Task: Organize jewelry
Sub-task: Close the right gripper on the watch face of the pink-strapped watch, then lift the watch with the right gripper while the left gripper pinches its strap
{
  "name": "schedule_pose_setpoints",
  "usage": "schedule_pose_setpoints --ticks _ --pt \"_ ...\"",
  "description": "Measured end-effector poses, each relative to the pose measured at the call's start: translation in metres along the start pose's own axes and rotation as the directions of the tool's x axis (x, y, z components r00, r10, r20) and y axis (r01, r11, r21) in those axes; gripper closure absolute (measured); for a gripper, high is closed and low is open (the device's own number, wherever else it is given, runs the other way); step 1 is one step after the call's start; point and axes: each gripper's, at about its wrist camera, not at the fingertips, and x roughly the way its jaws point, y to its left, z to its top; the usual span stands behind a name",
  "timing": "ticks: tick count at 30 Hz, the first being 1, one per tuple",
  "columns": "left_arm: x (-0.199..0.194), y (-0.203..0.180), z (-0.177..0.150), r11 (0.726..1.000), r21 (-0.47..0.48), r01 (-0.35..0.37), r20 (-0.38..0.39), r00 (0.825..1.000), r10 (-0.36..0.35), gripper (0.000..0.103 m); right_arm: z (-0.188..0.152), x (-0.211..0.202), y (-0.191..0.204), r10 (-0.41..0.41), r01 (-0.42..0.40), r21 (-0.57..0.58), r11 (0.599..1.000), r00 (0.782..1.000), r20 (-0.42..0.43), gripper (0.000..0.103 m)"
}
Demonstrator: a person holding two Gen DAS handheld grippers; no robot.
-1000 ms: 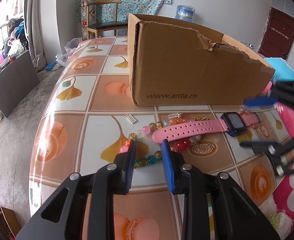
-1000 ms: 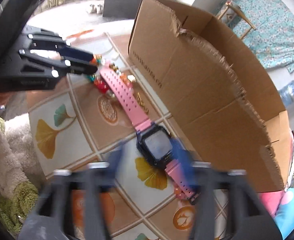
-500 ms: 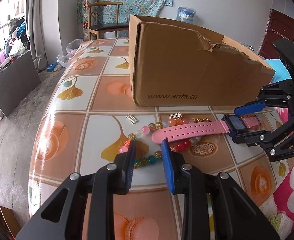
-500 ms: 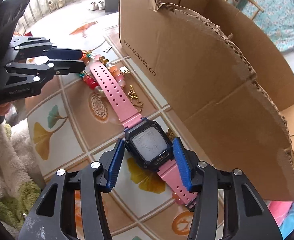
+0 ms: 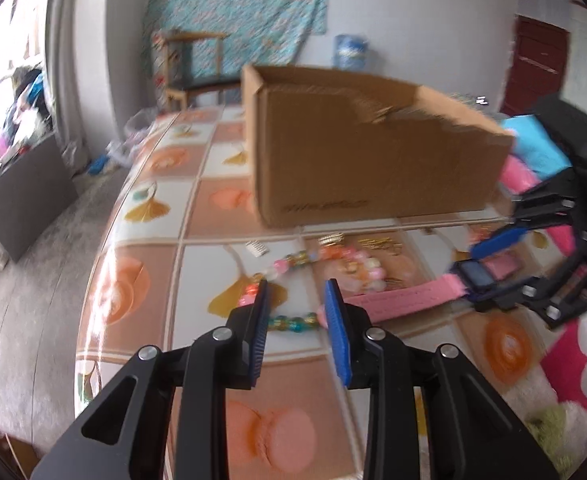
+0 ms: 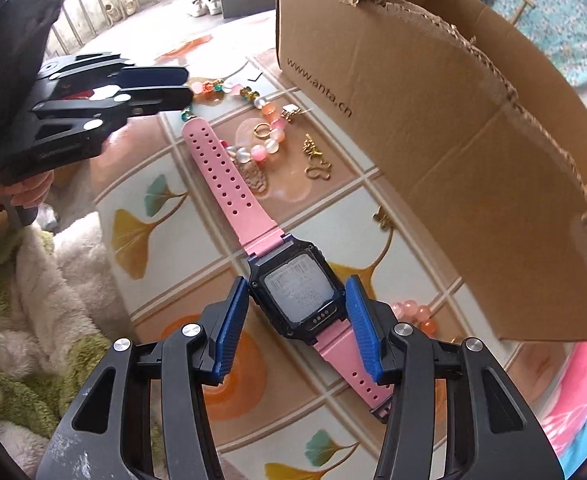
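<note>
A pink-strapped watch [image 6: 297, 296] with a dark case lies slantwise on the tiled table top [image 6: 165, 240]. My right gripper [image 6: 297, 280] points steeply down and is shut on the case, one blue pad on each side. The left wrist view shows the watch [image 5: 477, 274] at the right, inside the right gripper [image 5: 479, 272]. A bracelet of coloured beads [image 6: 261, 152] curls by the strap's free end. My left gripper [image 5: 295, 288] hovers over the bracelet [image 5: 293, 323], open by a narrow gap and gripping nothing. It appears at the upper left as the left gripper [image 6: 187, 86].
A torn cardboard box [image 5: 373, 160] stands open behind the jewelry. Gold charms [image 6: 315, 160], a gold ring [image 6: 260, 130] and a small silver clip [image 5: 256, 247] lie loose. A fluffy blanket [image 6: 33, 300] borders the table. A hand [image 6: 21, 192] holds the left gripper.
The right gripper came down and closed on the watch case. The watch shifted, and its strap end now lies off the beads. The left gripper rose slightly.
</note>
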Motion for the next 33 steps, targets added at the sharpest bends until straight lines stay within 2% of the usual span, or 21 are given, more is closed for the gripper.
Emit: schedule_pose_setpoints --ticks 4,7,12,14,17,18,21,24,26,29,33 --pt "-0.008 -0.031 0.0 0.985 0.147 0.088 -0.012 0.996 -0.087 0.073 0.002 -0.003 -0.021 0.104 -0.104 0.066 0.992 0.995 -0.006 0.056" --pt "-0.001 -0.06 0.0 0.958 0.264 0.109 -0.042 0.994 -0.101 0.066 0.004 -0.003 -0.032 0.176 -0.174 0.101 0.979 0.984 -0.007 0.056" --pt "0.027 -0.091 -0.003 0.91 0.414 0.007 -0.062 0.998 0.021 0.066 -0.003 -0.002 -0.046 0.256 -0.254 0.119 0.96 0.967 -0.003 0.056" --pt "0.035 -0.096 -0.002 0.891 0.453 -0.019 -0.056 0.997 0.05 0.066 -0.006 -0.003 -0.048 0.27 -0.269 0.121 0.956 0.963 0.002 0.056" --pt "0.047 -0.097 0.0 0.878 0.477 -0.04 -0.069 0.994 0.083 0.067 -0.012 -0.005 -0.056 0.292 -0.292 0.125 0.948 0.956 0.024 0.056" --pt "0.048 -0.097 0.001 0.877 0.478 -0.046 -0.065 0.994 0.087 0.075 -0.014 -0.005 -0.058 0.296 -0.298 0.127 0.946 0.955 0.035 0.056" --pt "0.047 -0.093 0.006 0.888 0.459 -0.032 -0.075 0.994 0.074 0.091 -0.021 -0.007 -0.065 0.297 -0.303 0.125 0.945 0.953 0.064 0.056" --pt "0.043 -0.086 0.014 0.917 0.397 0.033 -0.115 0.993 0.014 0.095 -0.03 -0.011 -0.066 0.281 -0.29 0.101 0.952 0.955 0.092 0.055" --pt "0.044 -0.08 0.019 0.934 0.354 0.055 -0.141 0.99 -0.005 0.097 -0.036 -0.009 -0.063 0.262 -0.268 0.09 0.959 0.962 0.074 0.051" --pt "0.046 -0.065 0.03 0.963 0.247 0.104 -0.189 0.98 -0.057 0.098 -0.045 -0.008 -0.054 0.216 -0.22 0.041 0.975 0.973 0.081 0.051" --pt "0.051 -0.049 0.041 0.978 0.161 0.129 -0.211 0.973 -0.093 0.098 -0.054 -0.012 -0.047 0.143 -0.143 -0.001 0.99 0.987 0.075 0.052"
